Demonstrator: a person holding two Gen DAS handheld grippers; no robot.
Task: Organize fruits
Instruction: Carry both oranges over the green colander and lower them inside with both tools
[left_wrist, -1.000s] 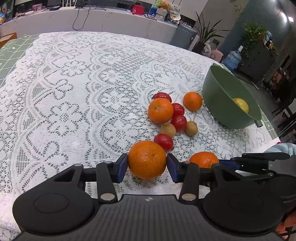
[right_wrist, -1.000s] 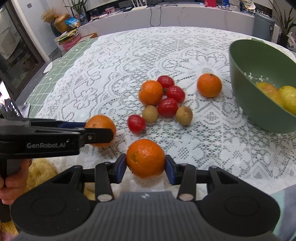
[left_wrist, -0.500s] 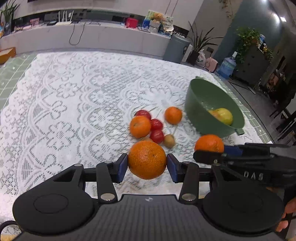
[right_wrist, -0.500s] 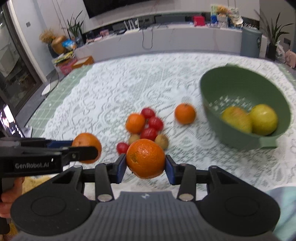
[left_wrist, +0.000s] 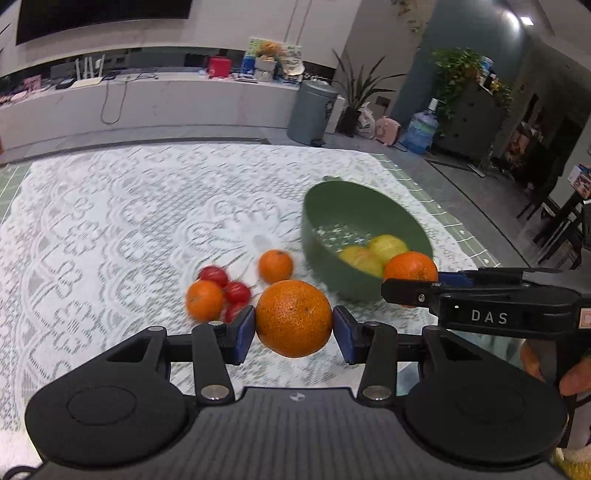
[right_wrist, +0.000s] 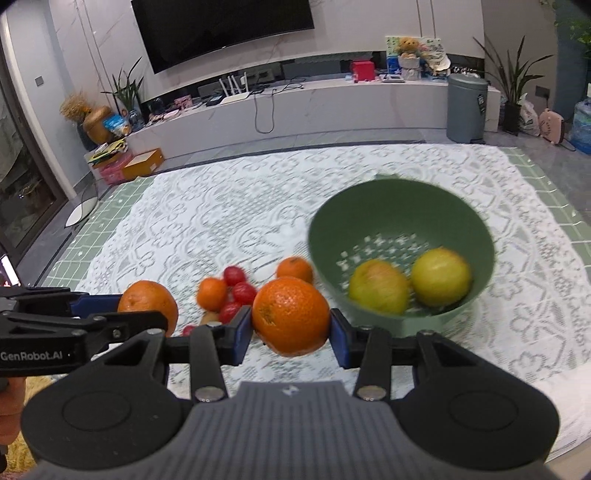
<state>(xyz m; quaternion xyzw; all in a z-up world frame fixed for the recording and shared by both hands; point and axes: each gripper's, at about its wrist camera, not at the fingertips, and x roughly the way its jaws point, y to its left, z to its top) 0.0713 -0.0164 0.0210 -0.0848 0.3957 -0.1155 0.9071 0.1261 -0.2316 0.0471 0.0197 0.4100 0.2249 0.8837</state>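
Left tool (left_wrist: 294, 328) pinches an orange (left_wrist: 293, 317); right tool (right_wrist: 291, 334) pinches another orange (right_wrist: 291, 315), both clear of the table (right_wrist: 517, 295). Bowl (right_wrist: 369, 206) at 1 o'clock, two yellow fruits (right_wrist: 441, 277) inside. Loose fruit (right_wrist: 212, 293) at 11.

My own tongs body blocks the near surface (left_wrist: 92, 229) in both views. In the left wrist view the large orange (left_wrist: 294, 317) between the pads covers part of the loose fruit behind it; one red fruit (left_wrist: 233, 311) shows only as a sliver, and I cannot tell what it is. The small fruit pile (right_wrist: 236, 291) is smeared by motion, and the brown pieces are too blurred to name. The right tongs (left_wrist: 410, 291) cross the green bowl (left_wrist: 332, 206) and hide its near rim. The hand (left_wrist: 576, 376) is cut off at the picture's right edge. In the right wrist view the left tongs (right_wrist: 140, 317) cover the lower half of their orange (right_wrist: 147, 299).
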